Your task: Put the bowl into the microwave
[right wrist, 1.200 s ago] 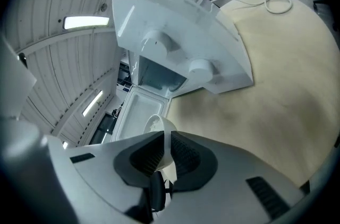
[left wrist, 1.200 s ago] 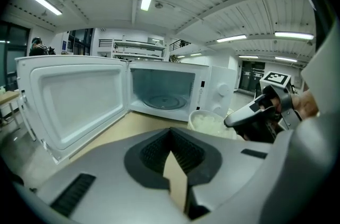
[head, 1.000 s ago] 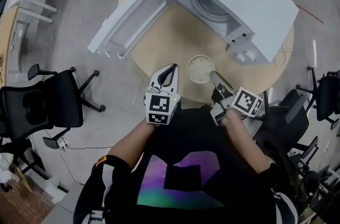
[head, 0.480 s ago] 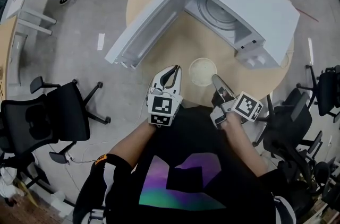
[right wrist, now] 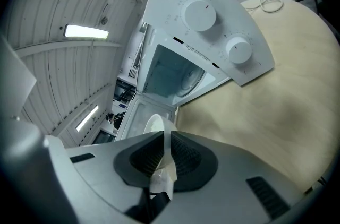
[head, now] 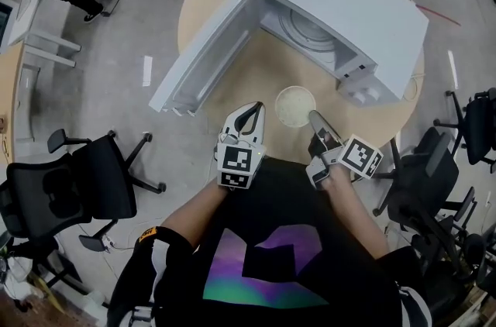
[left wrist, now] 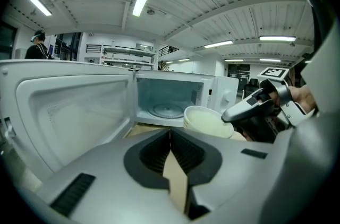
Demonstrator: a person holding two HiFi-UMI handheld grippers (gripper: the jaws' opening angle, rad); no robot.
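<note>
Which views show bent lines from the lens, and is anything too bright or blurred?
Left gripper view: strong fisheye, ceiling beams curve, corners go black. Right gripper view: same bending, the microwave leans, one lamp glares. Head view: mild bending only, even light, the bowl is sharp.

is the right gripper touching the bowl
Touching. The right gripper view shows the right gripper with its jaws pinched on the rim of the bowl.
</note>
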